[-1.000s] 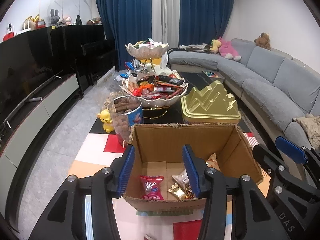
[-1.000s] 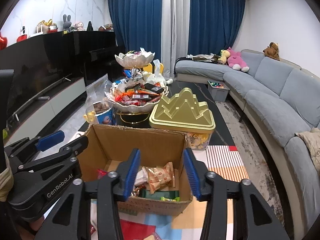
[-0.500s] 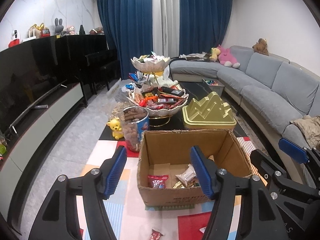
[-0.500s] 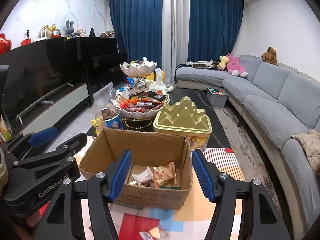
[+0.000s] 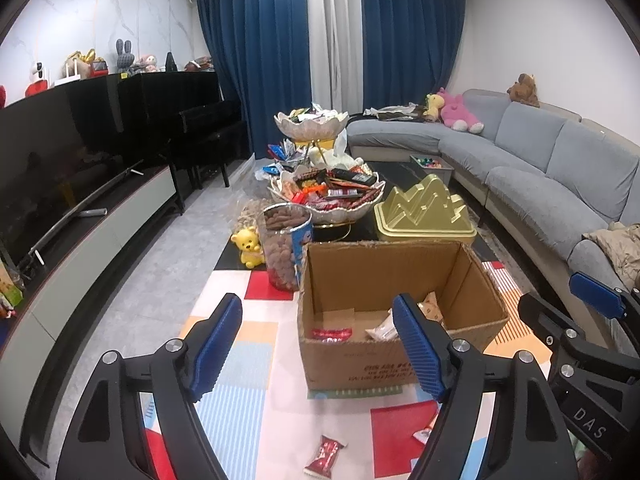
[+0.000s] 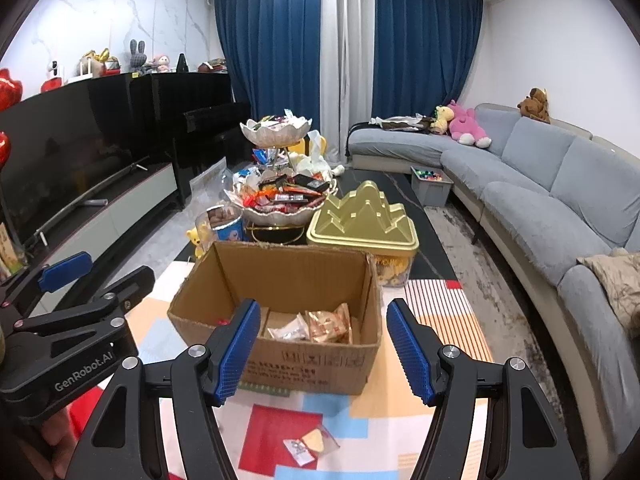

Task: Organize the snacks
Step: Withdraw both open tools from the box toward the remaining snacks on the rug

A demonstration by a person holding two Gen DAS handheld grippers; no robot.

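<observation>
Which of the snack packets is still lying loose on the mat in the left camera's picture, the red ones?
The red packet nearest the camera lies on the mat; the other red packet sits inside the cardboard box.

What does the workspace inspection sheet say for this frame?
Surface: patchwork mat over the table end.
Job's things: open cardboard box holding a few packets; red packet and clear packet loose on the mat.
Clutter: tiered snack bowls, gold lid, jar.
Grippers: left gripper and right gripper have just been opening, nothing between them.
Cables: nothing seen.
Surroundings: grey sofa, blue curtains, television.
</observation>
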